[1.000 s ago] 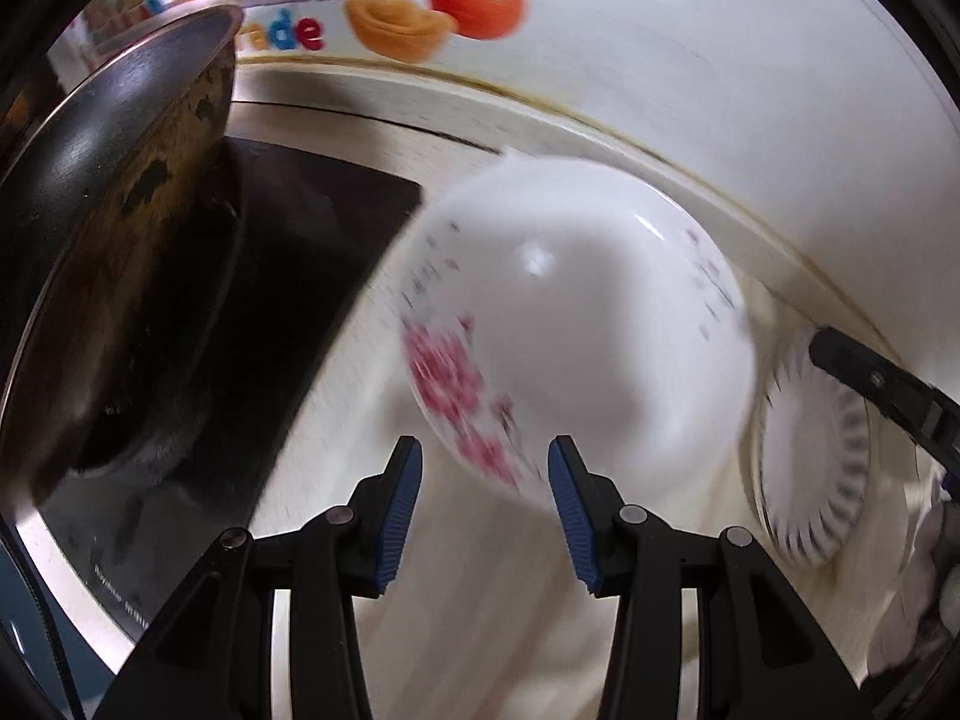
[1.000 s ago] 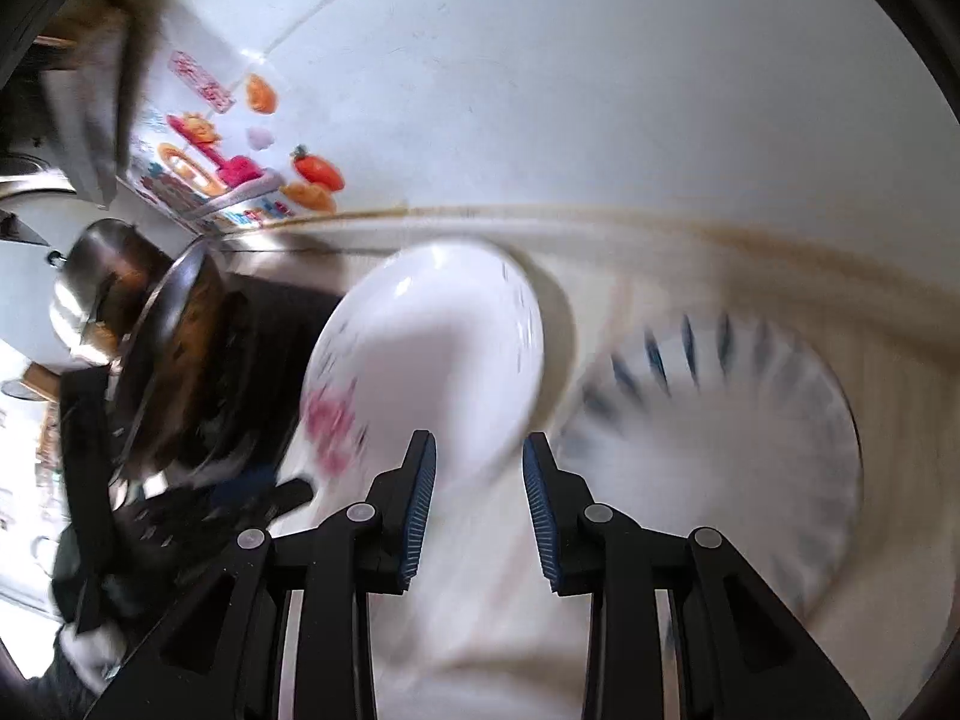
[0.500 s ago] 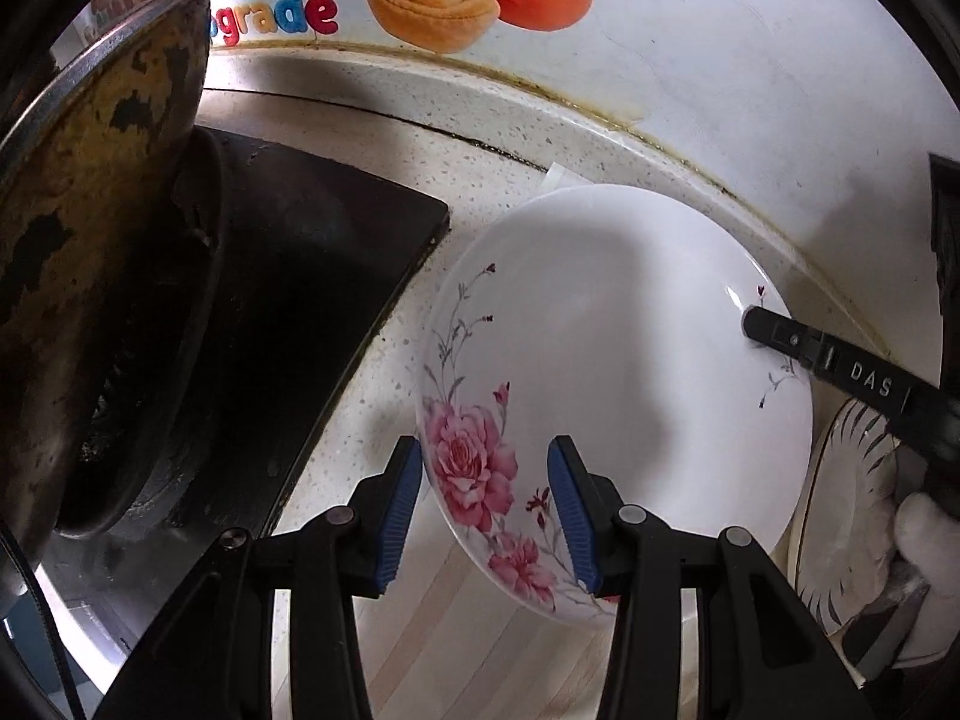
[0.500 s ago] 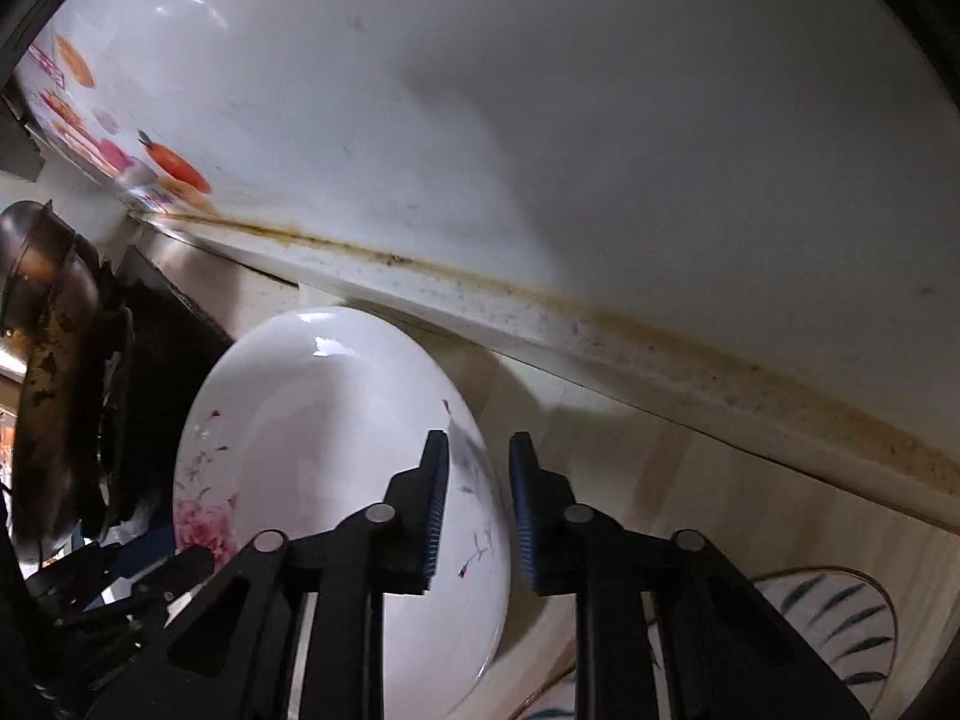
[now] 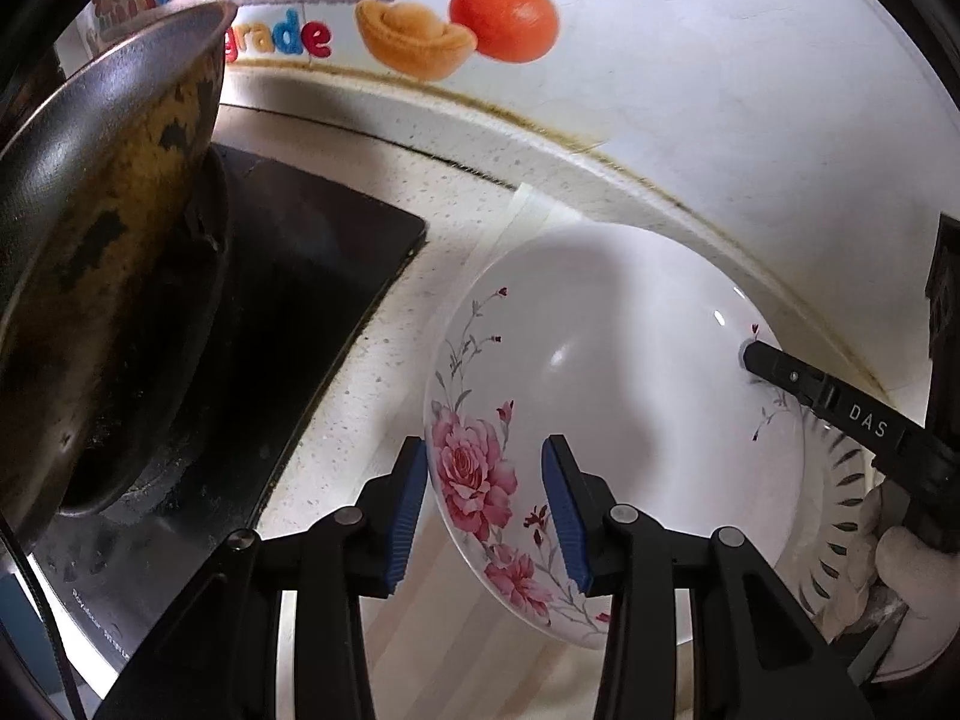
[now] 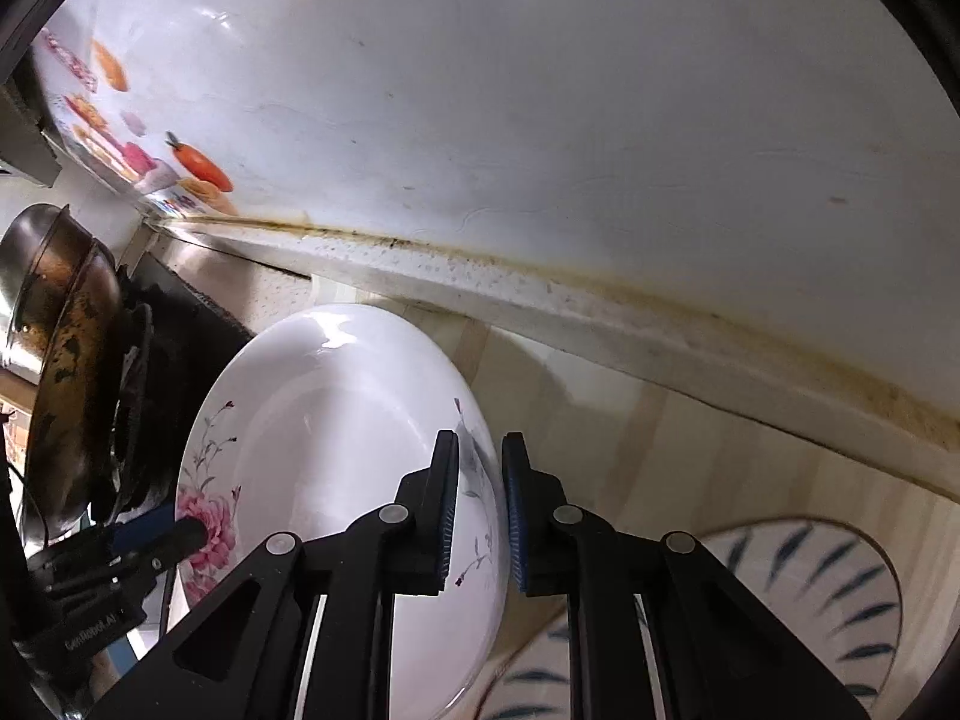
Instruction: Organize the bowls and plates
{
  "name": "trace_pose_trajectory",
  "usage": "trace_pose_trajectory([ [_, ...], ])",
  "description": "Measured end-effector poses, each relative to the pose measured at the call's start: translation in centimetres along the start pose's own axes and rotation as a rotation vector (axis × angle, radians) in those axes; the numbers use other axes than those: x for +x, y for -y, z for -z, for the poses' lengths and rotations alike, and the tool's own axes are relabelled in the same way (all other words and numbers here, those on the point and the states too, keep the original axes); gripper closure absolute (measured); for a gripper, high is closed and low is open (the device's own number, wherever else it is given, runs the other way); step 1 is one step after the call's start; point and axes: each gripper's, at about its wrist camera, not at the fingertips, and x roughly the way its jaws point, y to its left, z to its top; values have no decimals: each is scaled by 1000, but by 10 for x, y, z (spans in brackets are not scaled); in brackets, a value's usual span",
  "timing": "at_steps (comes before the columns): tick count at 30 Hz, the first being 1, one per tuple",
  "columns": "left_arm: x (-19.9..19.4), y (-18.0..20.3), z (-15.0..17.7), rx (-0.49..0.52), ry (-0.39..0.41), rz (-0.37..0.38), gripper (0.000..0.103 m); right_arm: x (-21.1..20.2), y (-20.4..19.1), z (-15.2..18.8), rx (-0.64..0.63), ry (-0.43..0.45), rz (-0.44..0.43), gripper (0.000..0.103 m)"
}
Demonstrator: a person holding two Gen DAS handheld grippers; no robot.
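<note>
Left wrist view: rose-patterned bowl (image 5: 618,396) on the pale surface (image 5: 384,372) beside the stove (image 5: 288,300).
Left gripper (image 5: 487,510) fingers spread astride its rim, having just narrowed; right wrist view alone shows right gripper (image 6: 480,510) fingers pinching the opposite rim, above a blue-leaf plate (image 6: 828,600).

Two dishes: one rose-patterned bowl (image 5: 600,372) and one dark-leaf-rimmed plate (image 6: 810,606). One blackened wok (image 5: 108,276) and one black stove top (image 5: 300,300).

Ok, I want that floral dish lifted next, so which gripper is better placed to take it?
Right. The right gripper has just been closing and now pinches the floral dish at its rim; the left gripper straddles the opposite rim with jaws apart.
</note>
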Motion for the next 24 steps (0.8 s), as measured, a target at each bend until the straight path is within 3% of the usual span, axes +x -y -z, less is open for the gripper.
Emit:
trace_pose_trajectory([
  [11, -48, 22, 27, 68, 1, 77, 66, -81, 18, 40, 82, 72, -41, 86],
  [24, -110, 44, 95, 239, -32, 116, 66, -185, 24, 155, 176, 103, -37, 87],
])
